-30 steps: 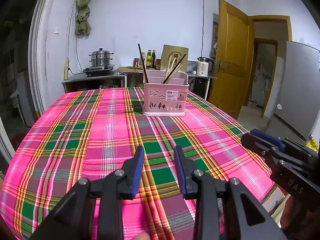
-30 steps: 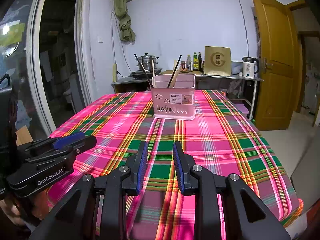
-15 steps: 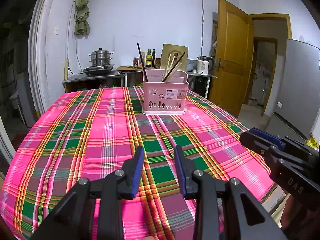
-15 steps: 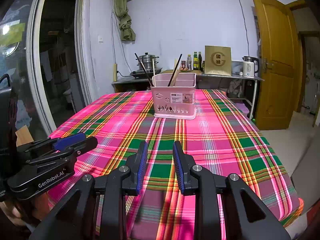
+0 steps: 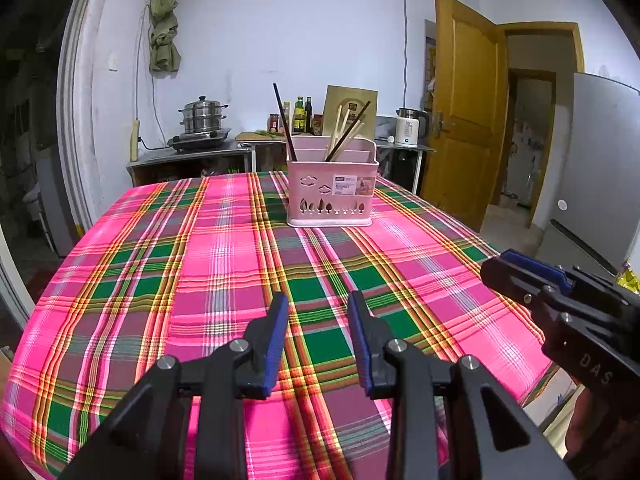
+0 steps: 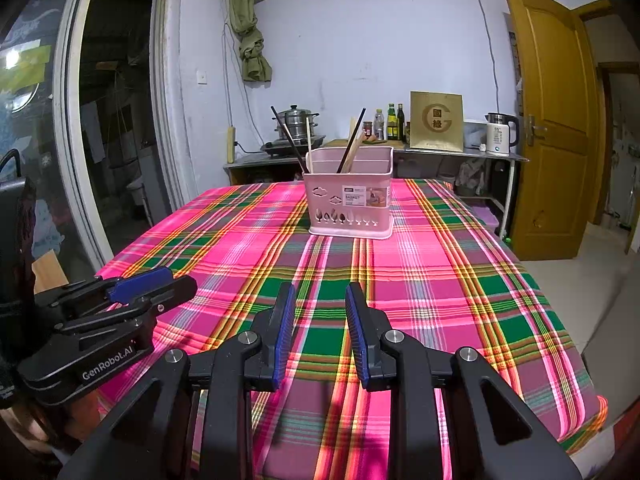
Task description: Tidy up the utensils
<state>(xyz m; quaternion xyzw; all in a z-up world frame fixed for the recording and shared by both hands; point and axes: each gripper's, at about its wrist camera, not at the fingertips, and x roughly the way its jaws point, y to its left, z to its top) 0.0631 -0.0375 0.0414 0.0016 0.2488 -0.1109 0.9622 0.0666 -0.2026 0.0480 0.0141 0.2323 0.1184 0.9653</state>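
left gripper (image 5: 318, 336) jaws released | right gripper (image 6: 319, 330) jaws released, both empty | pink basket (image 6: 348, 204) at 12 o'clock, chopsticks (image 5: 347, 133) inside | approach level, grip one stick high

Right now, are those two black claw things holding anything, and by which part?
Nothing is held. The left gripper and right gripper both hang open and empty above the plaid tablecloth; the chopsticks stand in the pink basket.
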